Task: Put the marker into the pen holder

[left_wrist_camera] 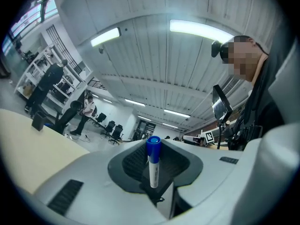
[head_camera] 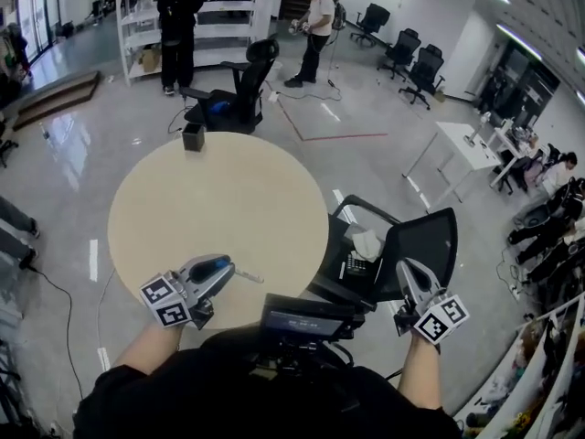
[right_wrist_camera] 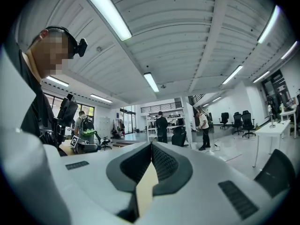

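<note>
Lower left of the head view: the left hand-held gripper clamps the blue-capped marker above the round counter. The pen holder stands at the counter's upper edge. Lower right: the right hand-held gripper is closed and empty

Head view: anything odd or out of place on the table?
Nothing stands out. The pen holder stands upright at the far edge of the round table, and nothing is spilled. The marker is clamped in the left claw over the near edge. The right claw is shut and empty, off the table.
</note>
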A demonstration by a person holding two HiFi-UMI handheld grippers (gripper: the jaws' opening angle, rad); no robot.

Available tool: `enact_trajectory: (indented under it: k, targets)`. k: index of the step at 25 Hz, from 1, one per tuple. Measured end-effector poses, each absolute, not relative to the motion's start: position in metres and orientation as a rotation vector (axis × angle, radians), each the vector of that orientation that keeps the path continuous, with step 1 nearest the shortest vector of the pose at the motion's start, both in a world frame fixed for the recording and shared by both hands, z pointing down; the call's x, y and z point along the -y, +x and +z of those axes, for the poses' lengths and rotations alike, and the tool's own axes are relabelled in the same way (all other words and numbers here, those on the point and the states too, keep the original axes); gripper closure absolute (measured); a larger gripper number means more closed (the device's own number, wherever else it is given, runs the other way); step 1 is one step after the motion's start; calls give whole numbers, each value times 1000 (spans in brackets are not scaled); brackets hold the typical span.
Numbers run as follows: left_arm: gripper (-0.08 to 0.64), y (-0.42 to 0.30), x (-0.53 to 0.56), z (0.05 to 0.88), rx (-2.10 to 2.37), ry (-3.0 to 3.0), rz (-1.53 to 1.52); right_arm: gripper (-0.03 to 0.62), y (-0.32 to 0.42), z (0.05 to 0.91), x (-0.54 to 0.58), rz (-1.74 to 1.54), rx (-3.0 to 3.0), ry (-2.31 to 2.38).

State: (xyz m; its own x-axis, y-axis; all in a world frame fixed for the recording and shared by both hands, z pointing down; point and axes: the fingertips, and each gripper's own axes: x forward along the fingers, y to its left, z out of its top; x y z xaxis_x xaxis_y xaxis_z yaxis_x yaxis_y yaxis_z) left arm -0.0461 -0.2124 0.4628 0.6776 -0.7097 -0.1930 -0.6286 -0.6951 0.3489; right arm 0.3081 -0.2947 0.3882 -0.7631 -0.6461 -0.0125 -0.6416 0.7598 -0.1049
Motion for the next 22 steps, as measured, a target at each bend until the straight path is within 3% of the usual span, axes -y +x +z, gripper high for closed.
enact_trajectory:
  k: [12,22]
  targets:
    - [476,-3,238,421,1662,2391,-548,586,294,359,449,-147,-3065,-425]
    - [476,-41,196,434,1940,2194,-584,586,191,372,476,-175,-3132,-76]
